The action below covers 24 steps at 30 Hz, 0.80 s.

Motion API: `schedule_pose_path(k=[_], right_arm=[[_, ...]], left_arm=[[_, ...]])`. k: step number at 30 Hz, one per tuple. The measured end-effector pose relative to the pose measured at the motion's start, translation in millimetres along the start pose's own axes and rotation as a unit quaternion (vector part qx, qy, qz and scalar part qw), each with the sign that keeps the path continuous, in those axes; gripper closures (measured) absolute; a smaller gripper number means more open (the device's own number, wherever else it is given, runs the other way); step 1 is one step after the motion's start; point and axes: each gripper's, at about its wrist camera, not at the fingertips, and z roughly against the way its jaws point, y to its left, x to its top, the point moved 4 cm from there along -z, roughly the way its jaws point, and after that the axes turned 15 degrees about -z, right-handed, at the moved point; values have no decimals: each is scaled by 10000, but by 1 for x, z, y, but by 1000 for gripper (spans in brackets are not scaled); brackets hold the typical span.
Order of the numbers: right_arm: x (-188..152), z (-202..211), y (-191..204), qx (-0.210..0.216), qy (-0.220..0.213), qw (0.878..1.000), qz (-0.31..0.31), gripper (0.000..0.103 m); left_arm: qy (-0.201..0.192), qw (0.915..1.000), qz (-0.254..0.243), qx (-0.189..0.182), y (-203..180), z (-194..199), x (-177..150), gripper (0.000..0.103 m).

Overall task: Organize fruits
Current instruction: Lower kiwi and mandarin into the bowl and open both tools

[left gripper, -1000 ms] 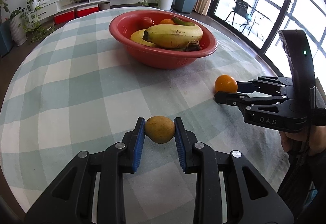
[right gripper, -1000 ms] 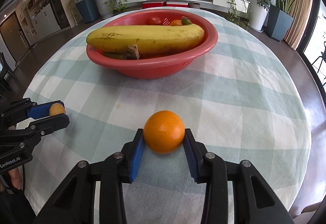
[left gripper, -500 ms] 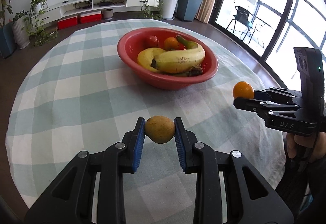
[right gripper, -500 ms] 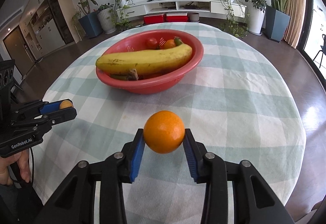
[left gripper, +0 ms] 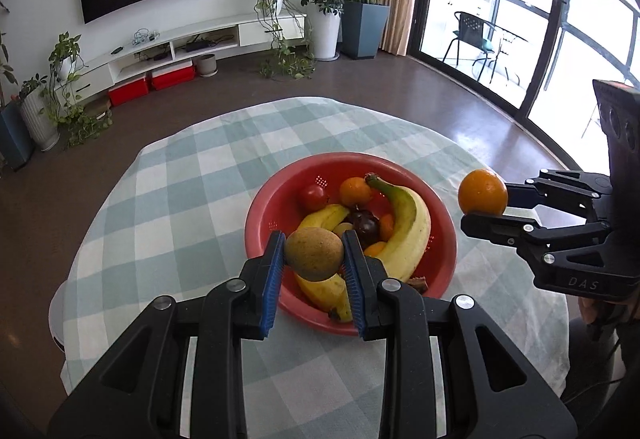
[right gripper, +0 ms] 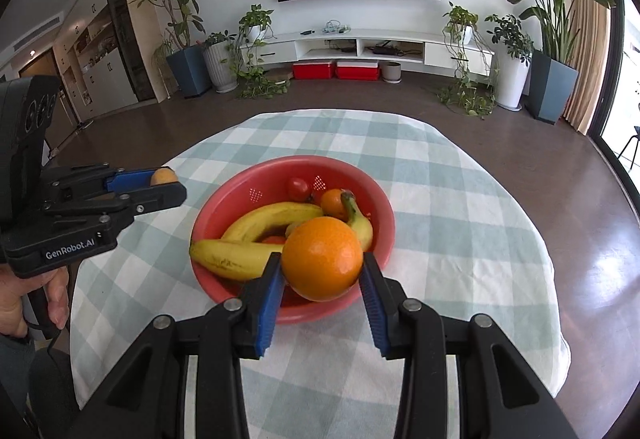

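Left gripper [left gripper: 314, 254] clamps a brownish round fruit [left gripper: 314, 253]; right gripper [right gripper: 322, 265] clamps an orange [right gripper: 322, 258]. Beyond and below both lies the red bowl [right gripper: 224, 195]. Released from height, either fruit may bounce off the bananas [right gripper: 256, 235].

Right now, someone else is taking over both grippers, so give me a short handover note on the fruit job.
Left gripper: shut on a brownish round fruit, held in the air over the near rim of the red bowl.
Right gripper: shut on an orange, also raised, in front of the bowl.
Bowl: in the middle of the checked tablecloth, already holding bananas, a tomato, a small orange and a few other pieces.
Done: both loose fruits picked up.
Left: lower each over the bowl, release, and pull the grippers clear. No other loose fruit shows on the cloth.
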Motion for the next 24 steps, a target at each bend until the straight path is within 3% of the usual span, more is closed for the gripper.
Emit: schedule_pose_path(k=[6,13,24], right_arm=[[17,-37,16,-95,123,9995,257,62],[15,-66,20,-231,310,9985,395,62],[7,-79,13,-342,434,9975,450,61]], left_arm=[[268,9996,-39,-15,5,-43,4,76],[505,9986,-116,-135,0,-79,-3,76],[539,9984,-38,-153,2,-90,-9,76]])
